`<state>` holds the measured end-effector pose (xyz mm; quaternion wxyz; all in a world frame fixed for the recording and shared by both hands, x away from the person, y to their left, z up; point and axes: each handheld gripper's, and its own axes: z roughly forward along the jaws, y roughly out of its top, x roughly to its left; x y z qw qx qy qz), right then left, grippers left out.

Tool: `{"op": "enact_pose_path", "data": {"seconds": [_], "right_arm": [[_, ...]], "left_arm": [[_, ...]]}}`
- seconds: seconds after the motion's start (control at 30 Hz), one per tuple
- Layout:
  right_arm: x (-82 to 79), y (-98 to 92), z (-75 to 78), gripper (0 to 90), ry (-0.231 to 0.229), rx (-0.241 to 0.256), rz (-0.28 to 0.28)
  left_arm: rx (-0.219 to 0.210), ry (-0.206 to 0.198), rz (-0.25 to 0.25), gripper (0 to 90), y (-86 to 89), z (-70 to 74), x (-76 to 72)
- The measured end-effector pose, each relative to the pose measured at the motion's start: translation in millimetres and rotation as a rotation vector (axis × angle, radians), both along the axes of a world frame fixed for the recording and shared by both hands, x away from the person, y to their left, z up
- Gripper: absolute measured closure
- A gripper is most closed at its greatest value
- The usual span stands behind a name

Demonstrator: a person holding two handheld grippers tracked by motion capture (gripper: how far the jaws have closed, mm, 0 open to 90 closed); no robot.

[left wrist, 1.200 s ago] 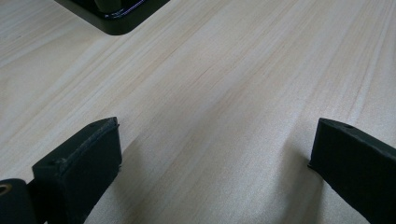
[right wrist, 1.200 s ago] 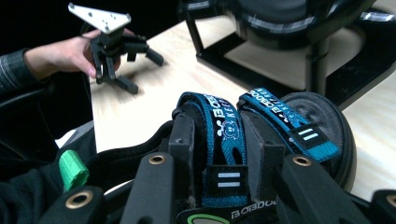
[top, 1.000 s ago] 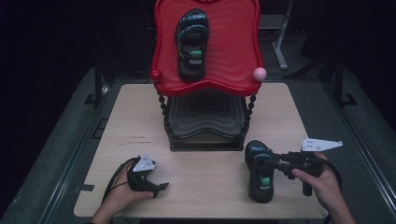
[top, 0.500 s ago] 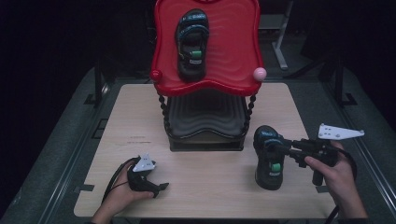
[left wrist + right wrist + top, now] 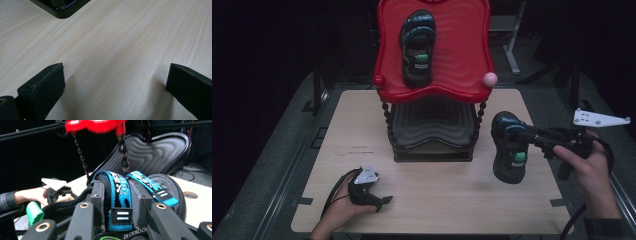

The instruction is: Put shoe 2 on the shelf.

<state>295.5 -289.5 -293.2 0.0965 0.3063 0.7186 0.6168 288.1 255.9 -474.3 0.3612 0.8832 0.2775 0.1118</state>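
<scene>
Clamping a blue strap, the right gripper carries the sandal clear of the tabletop at three o'clock of the red rack — seemingly to join its mate — while the left gripper rests open-jawed at seven o'clock.

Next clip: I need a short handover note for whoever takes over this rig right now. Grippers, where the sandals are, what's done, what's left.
Right gripper: shut on a strap of the second sandal, held off the table, right of the rack.
Left gripper: open, resting on the table, holding nothing.
Done: first sandal lies on the red top tray.
Left, probably: set the held sandal on the rack, either beside the first or on the black lower tray, which looks free. Then release.
</scene>
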Motion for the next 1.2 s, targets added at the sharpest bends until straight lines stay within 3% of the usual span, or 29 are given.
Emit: {"op": "enact_pose_path", "data": {"seconds": [0.6, 1.2], "right_arm": [[24.4, -13.1, 78.2, 67.3, -0.098, 0.066, -0.033], [44.4, 2.6, 165.0, 67.4, -0.209, 0.085, -0.021]], "left_arm": [[0.003, 0.002, -0.001, 0.7, 0.1, 0.1, -0.2], [0.001, -0.002, 0.0, 0.7, 0.0, -0.2, -0.3]]}}
